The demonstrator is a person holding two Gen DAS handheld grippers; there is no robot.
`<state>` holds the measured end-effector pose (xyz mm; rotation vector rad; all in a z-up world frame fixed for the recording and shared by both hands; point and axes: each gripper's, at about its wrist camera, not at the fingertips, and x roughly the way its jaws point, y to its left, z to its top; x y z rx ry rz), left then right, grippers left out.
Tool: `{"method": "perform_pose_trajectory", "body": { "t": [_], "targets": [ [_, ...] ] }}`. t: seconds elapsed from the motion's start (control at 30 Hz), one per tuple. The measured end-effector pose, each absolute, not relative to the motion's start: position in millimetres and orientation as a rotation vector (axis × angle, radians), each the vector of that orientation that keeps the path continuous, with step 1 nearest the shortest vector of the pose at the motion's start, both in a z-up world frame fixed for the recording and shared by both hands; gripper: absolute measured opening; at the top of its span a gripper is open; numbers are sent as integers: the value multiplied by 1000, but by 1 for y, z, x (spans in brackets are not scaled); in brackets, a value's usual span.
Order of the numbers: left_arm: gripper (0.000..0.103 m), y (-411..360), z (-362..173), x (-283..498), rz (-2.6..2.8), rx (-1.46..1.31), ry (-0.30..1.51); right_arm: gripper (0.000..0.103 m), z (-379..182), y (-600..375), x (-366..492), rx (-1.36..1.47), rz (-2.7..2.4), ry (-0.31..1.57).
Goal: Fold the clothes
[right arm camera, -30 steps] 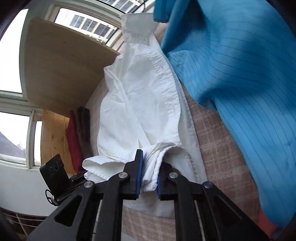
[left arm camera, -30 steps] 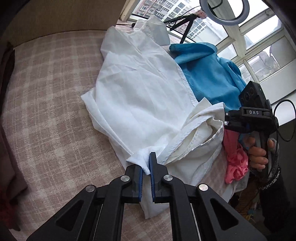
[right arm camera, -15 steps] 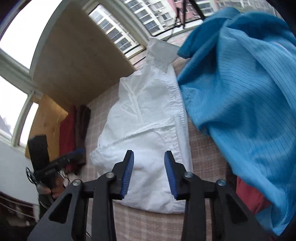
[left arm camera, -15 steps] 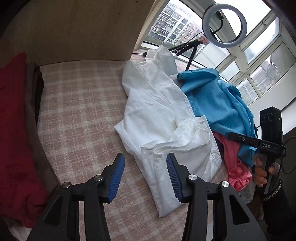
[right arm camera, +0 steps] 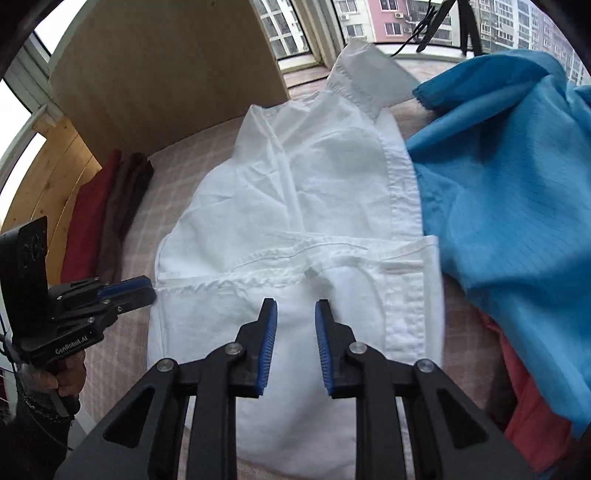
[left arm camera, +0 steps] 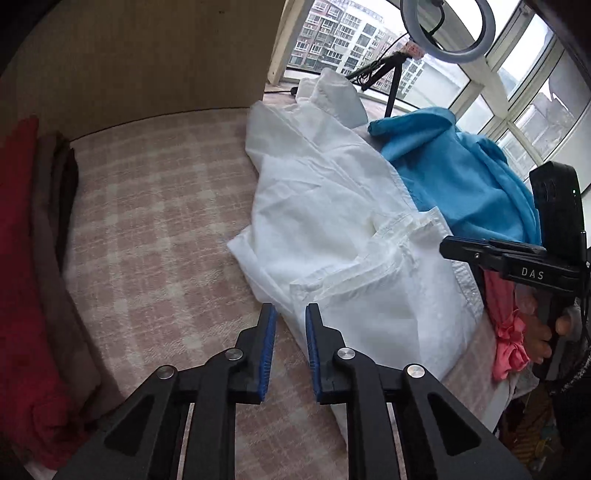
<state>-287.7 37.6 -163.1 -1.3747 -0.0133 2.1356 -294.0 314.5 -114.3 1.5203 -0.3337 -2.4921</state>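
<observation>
A white shirt (left arm camera: 332,206) (right arm camera: 314,192) lies on the pink checked cover (left arm camera: 147,221), its lower part folded up over the body and the collar at the far end. My left gripper (left arm camera: 290,314) hovers over the shirt's near left edge. Its jaws are closing with nothing pinched between them. My right gripper (right arm camera: 295,314) hangs above the folded lower part, jaws closing too, pads clear of the cloth. From the left wrist, the right gripper (left arm camera: 447,245) shows at the shirt's right side. From the right wrist, the left gripper (right arm camera: 147,288) sits at its left edge.
A blue garment (left arm camera: 454,184) (right arm camera: 517,166) lies heaped right of the shirt, over a pink one (left arm camera: 509,343) (right arm camera: 528,413). Folded red and brown clothes (left arm camera: 22,258) (right arm camera: 107,206) are stacked at the left. A wooden panel, windows and a ring light (left arm camera: 443,29) stand behind.
Both grippers were shut on the shirt's hem; they let it go, laid folded over the body, and lifted back. The jaws opened wide, then narrowed.
</observation>
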Motion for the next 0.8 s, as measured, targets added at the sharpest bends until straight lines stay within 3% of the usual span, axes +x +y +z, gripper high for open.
{"method": "perform_pose_trajectory", "body": {
  "t": [0.17,0.33,0.53,0.8],
  "targets": [
    [28,1,-165,-246,2040,-1397,-143,22,-95,359,-221,1490,-2550,-361],
    [29,29,-187,-212,2008,-1433,-17,22,-119,361,-179,1584,-2508,-288],
    [29,46,-198,-206,2031,-1470,1,28,-142,349,-186,1632,-2465,-144],
    [27,63,-199,-204,2043,-1457,39,28,-149,342,-197,1592,-2383,-62]
  ]
}}
